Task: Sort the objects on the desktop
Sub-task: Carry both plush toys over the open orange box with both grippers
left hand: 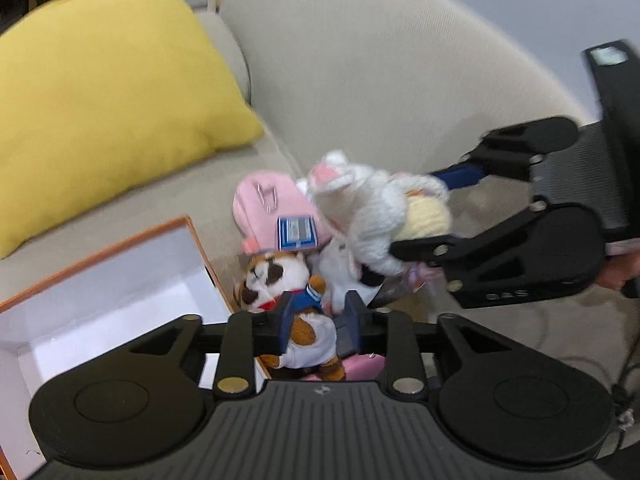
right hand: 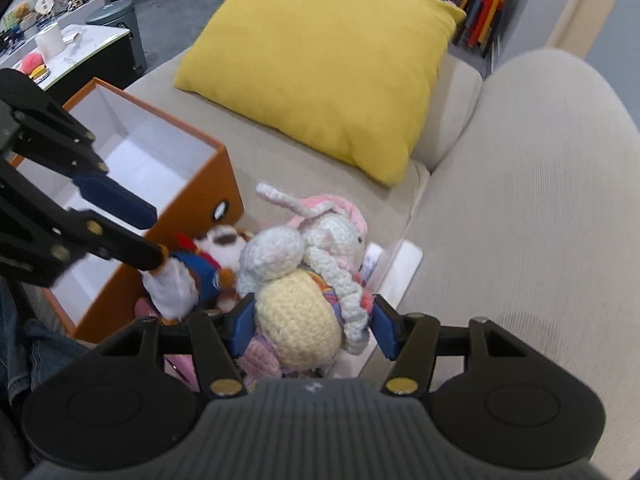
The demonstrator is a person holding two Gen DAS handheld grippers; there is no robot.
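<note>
On the sofa, right of the box [right hand: 168, 184], my left gripper [left hand: 318, 322] clamped the fox [left hand: 296, 300]; my right gripper [right hand: 314, 322] clamped the bunny [right hand: 300, 280]. Both seemed light, soft, best pinched mid-body.

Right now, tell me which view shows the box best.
Right wrist view: the box shows its orange outer wall, rim and white inside, though the left gripper crosses it. The left wrist view shows only a blurred corner of rim and white inside, cut by the frame edge and its own gripper.
</note>
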